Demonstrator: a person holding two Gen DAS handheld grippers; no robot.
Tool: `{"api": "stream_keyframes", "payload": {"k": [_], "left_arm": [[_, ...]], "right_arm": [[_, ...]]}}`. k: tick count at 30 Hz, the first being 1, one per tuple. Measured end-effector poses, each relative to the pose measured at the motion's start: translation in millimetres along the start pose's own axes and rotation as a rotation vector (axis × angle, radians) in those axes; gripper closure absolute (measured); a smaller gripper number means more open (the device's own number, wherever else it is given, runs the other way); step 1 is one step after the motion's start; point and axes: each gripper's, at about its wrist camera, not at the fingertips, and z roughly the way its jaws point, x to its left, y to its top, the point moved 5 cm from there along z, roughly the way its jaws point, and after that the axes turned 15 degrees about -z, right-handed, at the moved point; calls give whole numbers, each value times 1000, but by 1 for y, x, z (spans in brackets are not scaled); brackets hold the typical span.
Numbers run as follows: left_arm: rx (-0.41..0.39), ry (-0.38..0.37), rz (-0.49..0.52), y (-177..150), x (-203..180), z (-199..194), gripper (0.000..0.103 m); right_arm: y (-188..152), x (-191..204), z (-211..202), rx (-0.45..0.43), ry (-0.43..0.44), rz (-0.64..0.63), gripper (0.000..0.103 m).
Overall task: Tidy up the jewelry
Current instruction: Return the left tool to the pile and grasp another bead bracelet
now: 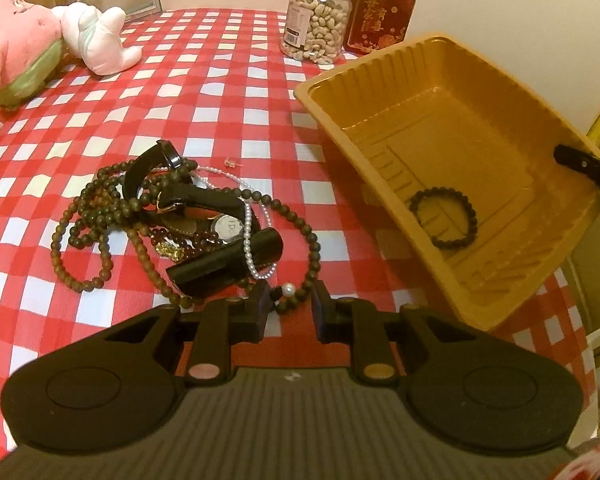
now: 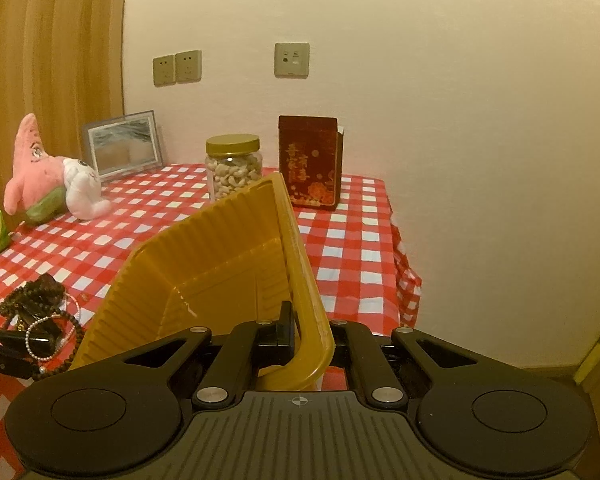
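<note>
Left tongs: released, jaws parted just over the near strand of the jewelry heap, apparently lined up for the next pick.

Right tongs: clenched on the rim of the yellow tray, tipping it toward the heap, likely to ease drop-offs.

Dark bead bracelet: already in the tray.

Heap: on the checked worktop.
</note>
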Motion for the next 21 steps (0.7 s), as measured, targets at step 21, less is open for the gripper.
{"api": "stream_keyframes", "payload": {"k": [21], "left_arm": [[-13, 20, 16, -1, 1, 11, 103]], "right_arm": [[-1, 0, 0, 7, -2, 10, 97]]}}
